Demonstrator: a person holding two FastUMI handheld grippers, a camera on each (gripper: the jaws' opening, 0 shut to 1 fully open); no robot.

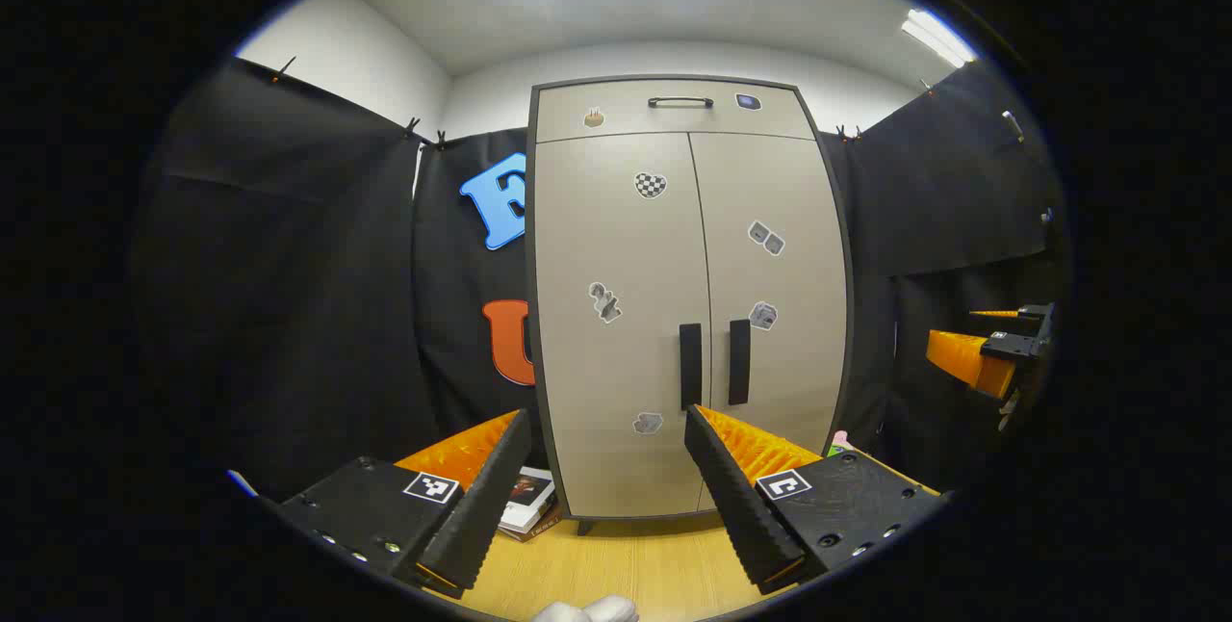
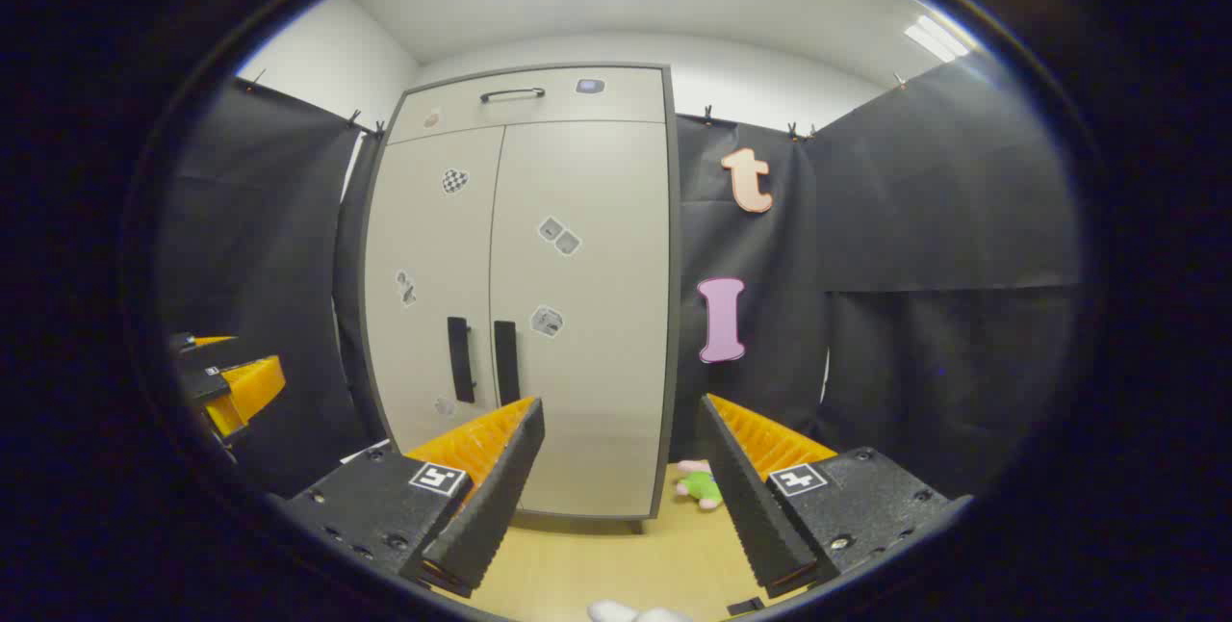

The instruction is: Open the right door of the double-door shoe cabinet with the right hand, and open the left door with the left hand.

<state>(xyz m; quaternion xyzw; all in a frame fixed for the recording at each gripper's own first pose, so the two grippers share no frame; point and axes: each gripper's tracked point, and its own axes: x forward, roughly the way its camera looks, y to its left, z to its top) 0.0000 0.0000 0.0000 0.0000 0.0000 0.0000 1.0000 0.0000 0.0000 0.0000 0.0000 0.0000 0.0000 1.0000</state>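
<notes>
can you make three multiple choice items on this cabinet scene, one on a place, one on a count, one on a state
1. Where does the small green toy lie?
A. on the floor by the cabinet's right bottom corner
B. on top of the cabinet
C. between a claw's fingers

2. How many upright black handles sit where the two doors meet?
A. one
B. two
C. four

3. How do the cabinet doors stand?
A. both shut
B. right one swung open
C. both wide open

Answers:
1 A, it rests on the wooden floor beside the cabinet's foot.
2 B, a left handle and a right handle flank the seam.
3 A, both door faces lie flush with only a thin seam between them.
</notes>
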